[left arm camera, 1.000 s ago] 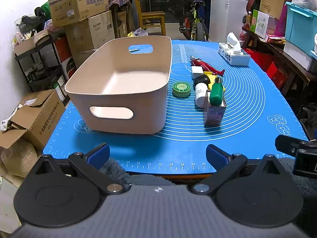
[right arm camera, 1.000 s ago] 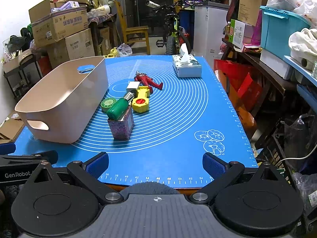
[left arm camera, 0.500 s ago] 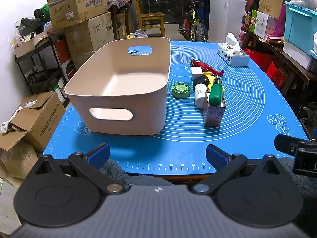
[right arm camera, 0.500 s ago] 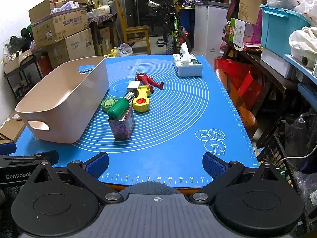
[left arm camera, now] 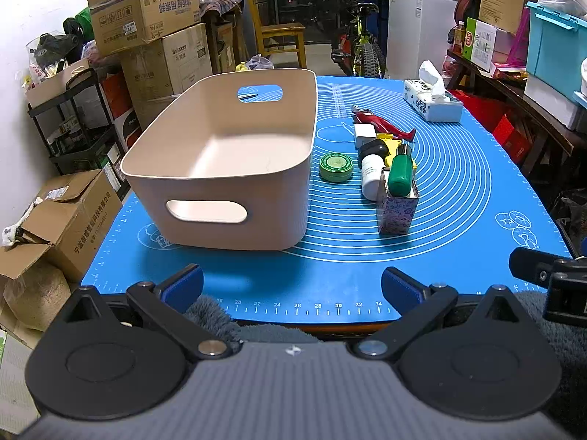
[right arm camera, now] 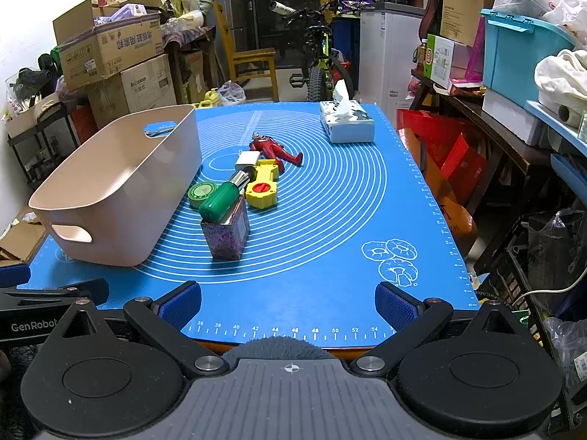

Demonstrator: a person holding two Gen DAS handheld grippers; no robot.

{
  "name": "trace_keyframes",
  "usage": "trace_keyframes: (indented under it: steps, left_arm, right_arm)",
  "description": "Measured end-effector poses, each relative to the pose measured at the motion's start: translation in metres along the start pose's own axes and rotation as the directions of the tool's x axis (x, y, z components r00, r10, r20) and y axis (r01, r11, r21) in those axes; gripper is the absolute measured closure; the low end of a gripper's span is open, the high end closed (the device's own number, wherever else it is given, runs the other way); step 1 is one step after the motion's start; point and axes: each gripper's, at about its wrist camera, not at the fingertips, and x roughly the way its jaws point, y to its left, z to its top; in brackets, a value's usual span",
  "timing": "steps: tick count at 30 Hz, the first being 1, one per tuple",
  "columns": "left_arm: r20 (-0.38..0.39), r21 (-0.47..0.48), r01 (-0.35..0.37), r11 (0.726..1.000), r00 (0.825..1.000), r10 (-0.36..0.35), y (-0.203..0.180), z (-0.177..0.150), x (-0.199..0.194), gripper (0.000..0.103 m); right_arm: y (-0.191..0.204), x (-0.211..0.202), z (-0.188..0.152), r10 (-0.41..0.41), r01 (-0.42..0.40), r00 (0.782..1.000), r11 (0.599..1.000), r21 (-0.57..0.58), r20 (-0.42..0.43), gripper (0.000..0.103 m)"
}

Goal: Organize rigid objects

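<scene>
While both tools hang at near edge of blue mat, left gripper and right gripper spread wide, holding nothing. Beige bin on mat's left, empty. Just right: green tin, white bottle, green bottle leaning from patterned box, yellow toy, red figure.

The left gripper, black-framed with blue-padded fingers, hovers level just off the near edge of the table, jaws spread wide with nothing between them. The right gripper, of the same build, sits beside it at the same near edge, its blue pads equally far apart and empty.
</scene>
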Motion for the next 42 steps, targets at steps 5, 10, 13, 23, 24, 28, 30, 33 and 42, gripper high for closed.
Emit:
trace_keyframes:
  steps: [5,10,13,23,24,28,30,33,42]
  left_arm:
    - [-0.002,-0.005,0.002,1.000,1.000,-0.002,0.001,0.000,0.000,0.001]
    - [-0.001,-0.001,-0.002,1.000,1.000,0.002,0.002,0.000,0.000,0.001]
    - [0.001,0.002,-0.005,1.000,1.000,0.005,0.002,0.000,0.000,0.001]
    - [0.001,0.000,-0.005,1.000,1.000,0.005,0.003,0.001,0.000,0.001]
    - [0.001,0.000,-0.005,1.000,1.000,0.005,0.003,0.001,0.000,0.001]
    - [0.002,0.000,-0.008,1.000,1.000,0.008,0.003,0.001,-0.001,0.001]
    - [0.001,0.000,-0.012,1.000,1.000,0.012,0.004,0.003,-0.002,0.001]
    - [0.010,-0.011,-0.017,1.000,1.000,0.017,0.007,0.006,-0.005,0.001]
    - [0.043,-0.056,-0.084,0.995,0.995,0.087,0.034,0.035,-0.015,0.001]
  right_arm:
    - [0.000,-0.001,0.001,0.001,-0.001,1.000,1.000,0.006,-0.001,0.002]
    - [0.001,-0.002,0.001,0.000,0.000,1.000,1.000,0.001,0.004,0.002]
    - [0.003,-0.003,0.002,0.000,0.000,1.000,1.000,-0.001,0.009,0.002]
    - [0.005,-0.005,0.001,-0.002,0.002,1.000,1.000,-0.003,0.018,0.002]
    - [0.005,-0.005,0.001,-0.002,0.002,1.000,1.000,-0.002,0.019,0.002]
    - [0.005,-0.006,0.002,0.002,-0.002,1.000,1.000,0.000,0.022,0.002]
    - [0.004,-0.007,0.003,0.005,-0.005,1.000,1.000,0.001,0.025,0.002]
    - [0.003,-0.009,0.005,0.011,-0.012,0.999,1.000,0.008,0.032,0.002]
    - [0.006,-0.021,0.024,0.020,-0.023,0.994,1.000,0.021,0.105,0.002]
